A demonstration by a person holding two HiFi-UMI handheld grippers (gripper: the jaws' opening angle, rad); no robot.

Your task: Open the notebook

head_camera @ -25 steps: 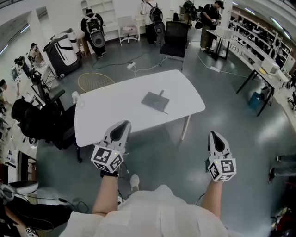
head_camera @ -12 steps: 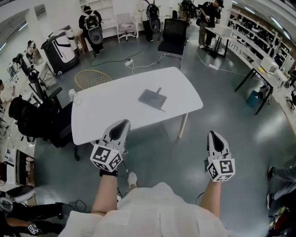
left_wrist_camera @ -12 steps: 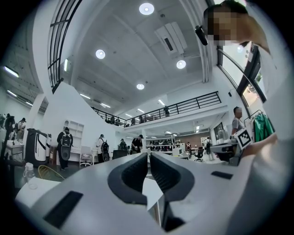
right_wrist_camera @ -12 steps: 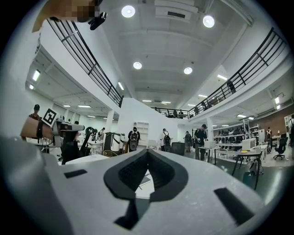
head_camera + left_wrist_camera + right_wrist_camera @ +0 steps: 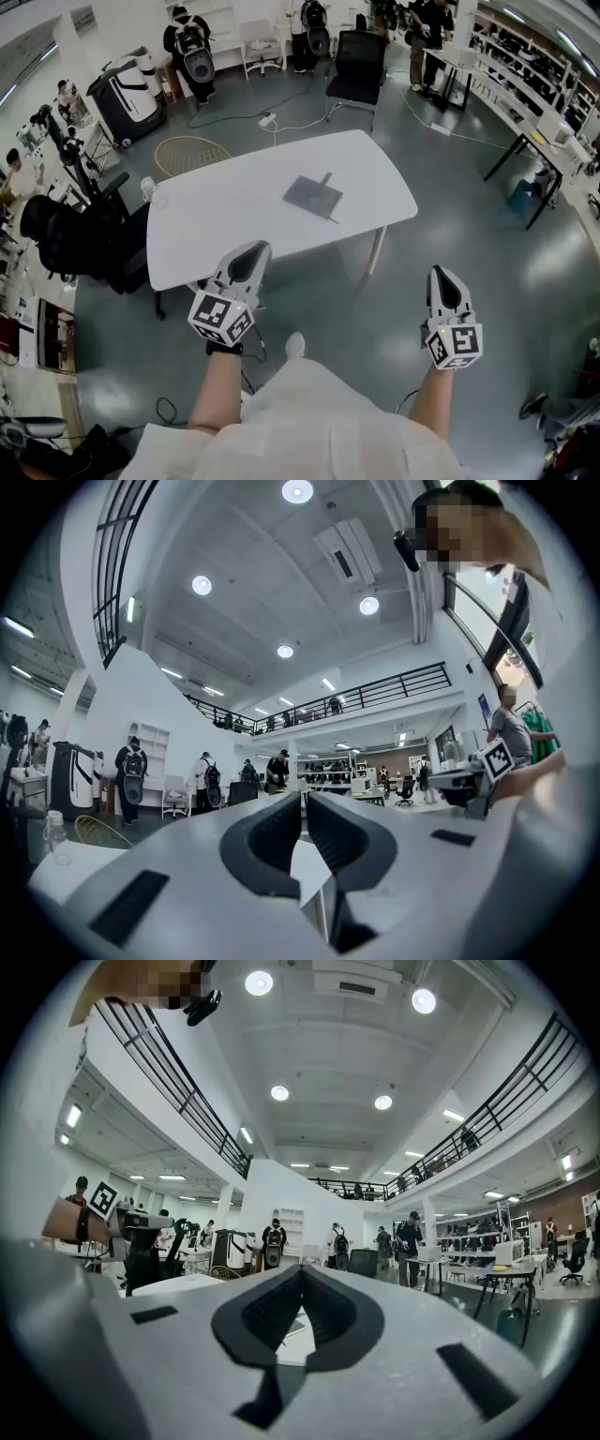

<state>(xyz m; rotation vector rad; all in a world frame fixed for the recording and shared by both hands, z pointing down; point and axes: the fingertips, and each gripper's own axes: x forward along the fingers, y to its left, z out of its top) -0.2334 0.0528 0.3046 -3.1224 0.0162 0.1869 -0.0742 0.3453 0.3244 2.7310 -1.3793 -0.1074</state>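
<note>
Your left gripper (image 5: 247, 258) is held out at the near edge of the white table (image 5: 202, 234). Its jaws are pressed together with nothing between them. The dark notebook (image 5: 313, 197) lies shut and flat on the tabletop, ahead of that gripper and off to its right, well apart from it. Your right gripper (image 5: 443, 281) hangs over the grey floor (image 5: 487, 234), clear of the table. Its jaws are also closed and empty, and the notebook sits ahead and to its left.
</note>
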